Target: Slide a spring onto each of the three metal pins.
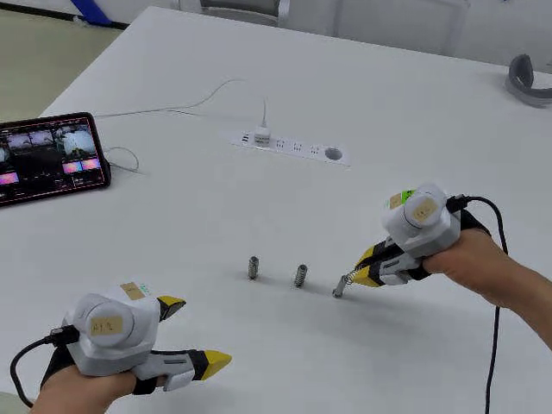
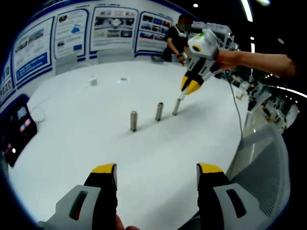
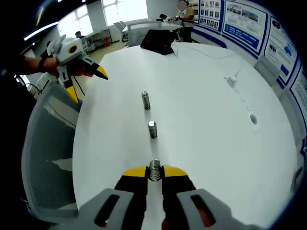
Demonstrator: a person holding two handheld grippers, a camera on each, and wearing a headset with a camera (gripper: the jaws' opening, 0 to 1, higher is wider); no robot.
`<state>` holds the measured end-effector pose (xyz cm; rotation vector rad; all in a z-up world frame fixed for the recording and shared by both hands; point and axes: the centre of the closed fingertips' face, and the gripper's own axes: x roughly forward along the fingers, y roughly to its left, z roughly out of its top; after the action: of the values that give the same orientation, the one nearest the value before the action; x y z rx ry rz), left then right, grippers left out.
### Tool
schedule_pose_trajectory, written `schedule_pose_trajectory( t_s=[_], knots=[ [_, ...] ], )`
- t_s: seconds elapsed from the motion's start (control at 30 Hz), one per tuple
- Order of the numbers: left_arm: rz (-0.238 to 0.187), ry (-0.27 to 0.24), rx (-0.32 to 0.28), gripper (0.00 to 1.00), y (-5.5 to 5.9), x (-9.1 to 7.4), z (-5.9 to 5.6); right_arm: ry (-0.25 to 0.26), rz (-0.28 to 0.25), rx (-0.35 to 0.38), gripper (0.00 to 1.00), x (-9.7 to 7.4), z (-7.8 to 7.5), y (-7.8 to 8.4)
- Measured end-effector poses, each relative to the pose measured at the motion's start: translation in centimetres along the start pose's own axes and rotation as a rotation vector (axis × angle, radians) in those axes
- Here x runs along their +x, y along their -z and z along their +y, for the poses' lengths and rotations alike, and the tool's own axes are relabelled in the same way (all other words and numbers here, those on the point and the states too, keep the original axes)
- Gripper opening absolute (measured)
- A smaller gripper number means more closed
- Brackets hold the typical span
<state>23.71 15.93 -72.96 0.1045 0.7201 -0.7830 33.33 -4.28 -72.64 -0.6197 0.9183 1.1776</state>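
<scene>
Three metal pins stand in a row on the white table: the left pin [image 1: 254,267], the middle pin [image 1: 300,275] and the right pin [image 1: 340,286]. The left pin [image 3: 146,100] and the middle pin [image 3: 152,129] each carry a spring. My right gripper [image 1: 360,274] is shut on a spring [image 3: 154,170] and holds it at the top of the right pin [image 2: 176,106], tilted. My left gripper [image 1: 191,332] rests open near the table's front left, nothing between its fingers, well apart from the pins.
A white power strip [image 1: 289,147] with a plugged cable lies beyond the pins. A tablet [image 1: 50,158] with a lit screen sits at the left edge. A grey object [image 1: 524,79] lies at the far right. A mesh chair [image 2: 268,167] stands beside the table.
</scene>
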Motion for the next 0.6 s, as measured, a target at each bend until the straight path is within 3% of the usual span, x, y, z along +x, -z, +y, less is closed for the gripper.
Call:
schedule_pose_trajectory(
  t_s=[0.33, 0.6],
  knots=[
    [-0.006, -0.008, -0.003, 0.69, -0.2, -0.2, 0.4, -0.015, 0.034, -0.035, 0.12, 1.1, -0.1, -0.2],
    [-0.008, -0.007, -0.004, 0.69, -0.2, -0.2, 0.4, -0.020, 0.023, -0.037, 0.12, 1.2, -0.3, -0.9]
  ],
)
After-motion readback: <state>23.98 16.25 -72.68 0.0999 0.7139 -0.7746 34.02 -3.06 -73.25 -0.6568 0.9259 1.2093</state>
